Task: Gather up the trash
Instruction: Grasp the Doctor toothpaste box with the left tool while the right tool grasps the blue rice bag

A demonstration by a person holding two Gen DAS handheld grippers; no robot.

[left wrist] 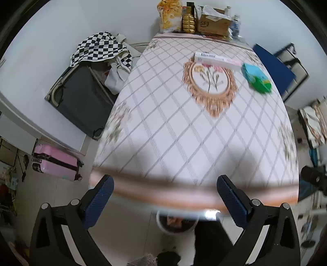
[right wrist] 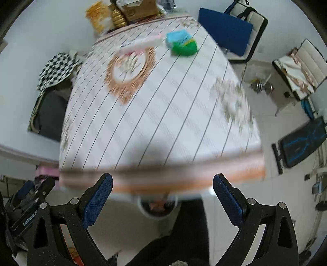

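A long white and pink box [left wrist: 216, 59] lies on the far part of the table [left wrist: 167, 131], with a blue and green packet [left wrist: 257, 77] to its right. Both also show in the right wrist view, the box [right wrist: 141, 44] and the packet [right wrist: 181, 43], blurred. A white bin [left wrist: 175, 224] with some trash in it stands on the floor under the table's near edge; it also shows in the right wrist view [right wrist: 157, 206]. My left gripper [left wrist: 163, 196] is open and empty above the near table edge. My right gripper [right wrist: 162, 194] is open and empty there too.
A yellow bag [left wrist: 169, 16], a gold bottle [left wrist: 189, 20] and a cardboard box [left wrist: 214, 22] stand at the table's far end. A checkered cloth [left wrist: 100, 48] over a dark folding cot is at the left, a pink suitcase [left wrist: 55, 161] below it. Chairs [right wrist: 235, 28] stand at the right.
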